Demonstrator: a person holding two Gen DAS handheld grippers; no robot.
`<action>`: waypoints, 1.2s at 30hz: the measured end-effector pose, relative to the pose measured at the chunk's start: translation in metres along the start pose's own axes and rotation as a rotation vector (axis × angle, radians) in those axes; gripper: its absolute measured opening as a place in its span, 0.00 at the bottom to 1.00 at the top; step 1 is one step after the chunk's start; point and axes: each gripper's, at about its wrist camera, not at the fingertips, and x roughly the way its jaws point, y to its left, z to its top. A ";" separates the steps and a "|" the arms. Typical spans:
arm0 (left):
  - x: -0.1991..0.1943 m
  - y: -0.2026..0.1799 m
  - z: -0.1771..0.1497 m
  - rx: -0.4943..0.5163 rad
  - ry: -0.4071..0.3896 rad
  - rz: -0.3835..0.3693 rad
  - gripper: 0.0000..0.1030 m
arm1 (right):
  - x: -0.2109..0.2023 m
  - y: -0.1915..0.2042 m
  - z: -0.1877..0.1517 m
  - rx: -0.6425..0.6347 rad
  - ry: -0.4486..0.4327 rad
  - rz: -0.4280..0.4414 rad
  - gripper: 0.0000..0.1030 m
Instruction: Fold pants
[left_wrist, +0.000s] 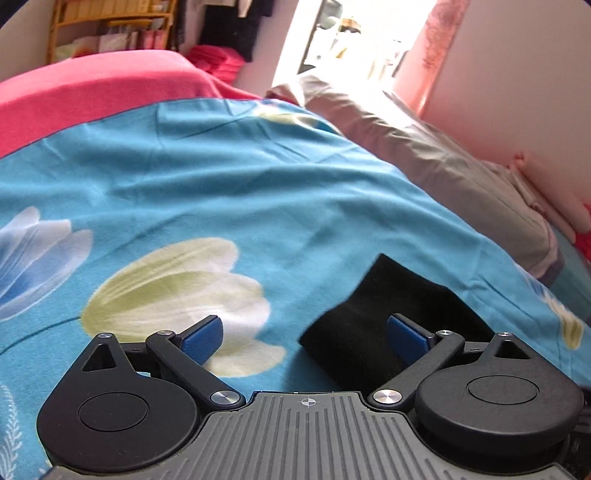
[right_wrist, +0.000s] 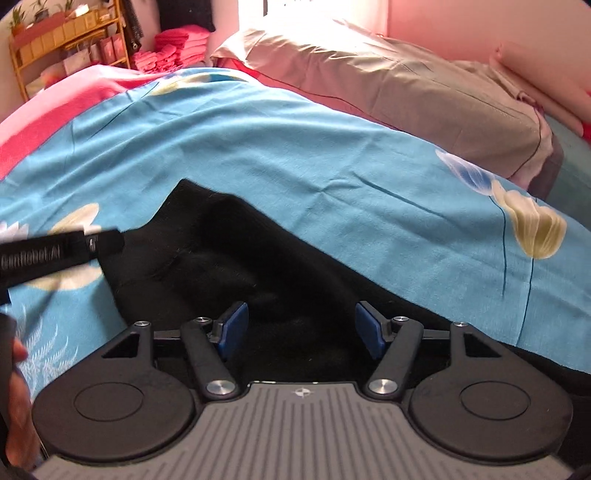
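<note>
The black pants lie as a dark folded mass on the blue flowered bedsheet. My right gripper hovers over them, open, its blue pads wide apart and pressing on nothing. In the left wrist view only a corner of the pants shows, under the right-hand finger. My left gripper is open above that corner and the sheet, with nothing held. The left gripper's black body reaches in at the left edge of the right wrist view, with a hand below it.
A grey-beige pillow lies along the far right of the bed by the pink wall. A pink blanket covers the far left. Beyond the bed stand a yellow shelf and stacked pink towels.
</note>
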 end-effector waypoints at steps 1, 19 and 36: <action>0.002 0.002 0.001 -0.003 0.008 0.005 1.00 | 0.000 0.002 -0.001 -0.006 0.001 -0.005 0.67; -0.012 0.057 0.021 -0.198 -0.002 0.097 1.00 | -0.008 0.094 -0.028 -0.297 -0.199 -0.109 0.73; -0.086 0.136 -0.006 -0.264 -0.108 0.254 1.00 | 0.053 0.185 -0.021 -0.581 -0.251 -0.297 0.61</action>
